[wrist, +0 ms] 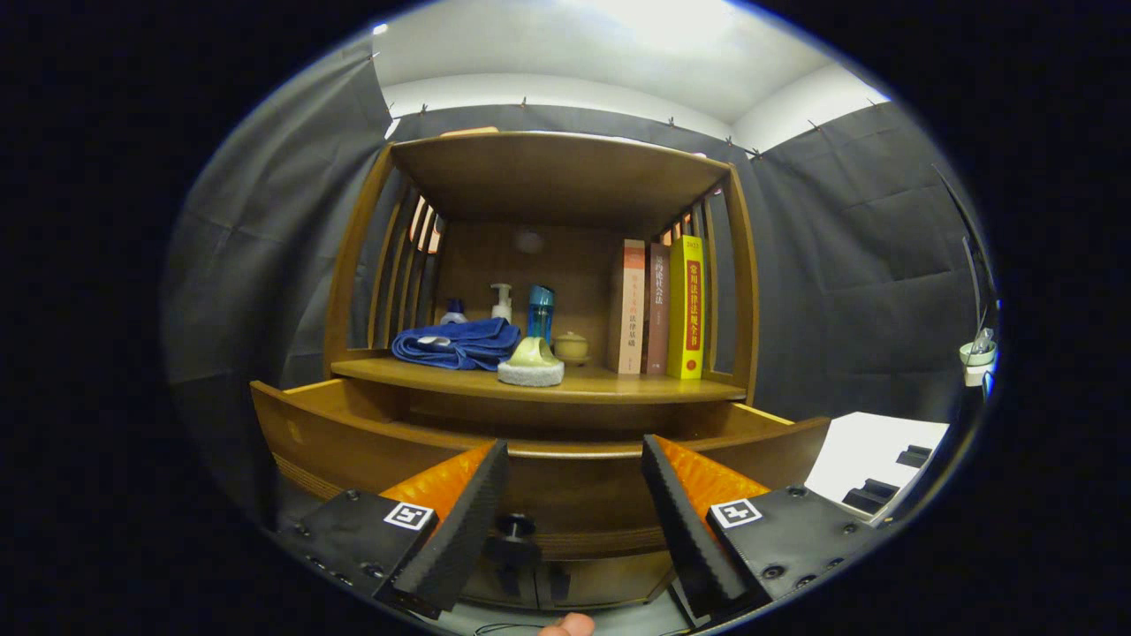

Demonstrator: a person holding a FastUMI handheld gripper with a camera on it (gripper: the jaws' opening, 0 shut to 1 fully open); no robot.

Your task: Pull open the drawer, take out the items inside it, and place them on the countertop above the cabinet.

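Hand-held gripper (574,512) at lower centre of frame, fingers spread wide, pinching nothing. Small dark round knob (515,530) on the front of the curved brown wooden drawer (371,442) sat between the fingers, nearer the left one, untouched. Drawer pulled open; its inside hidden behind the front panel. Above it, wooden counter (618,386) at mid-frame carried a folded blue towel (458,343), a pale green brush with grey base (531,364) just right of the towel, a blue bottle (540,311) behind, and three upright books (658,307) at right.
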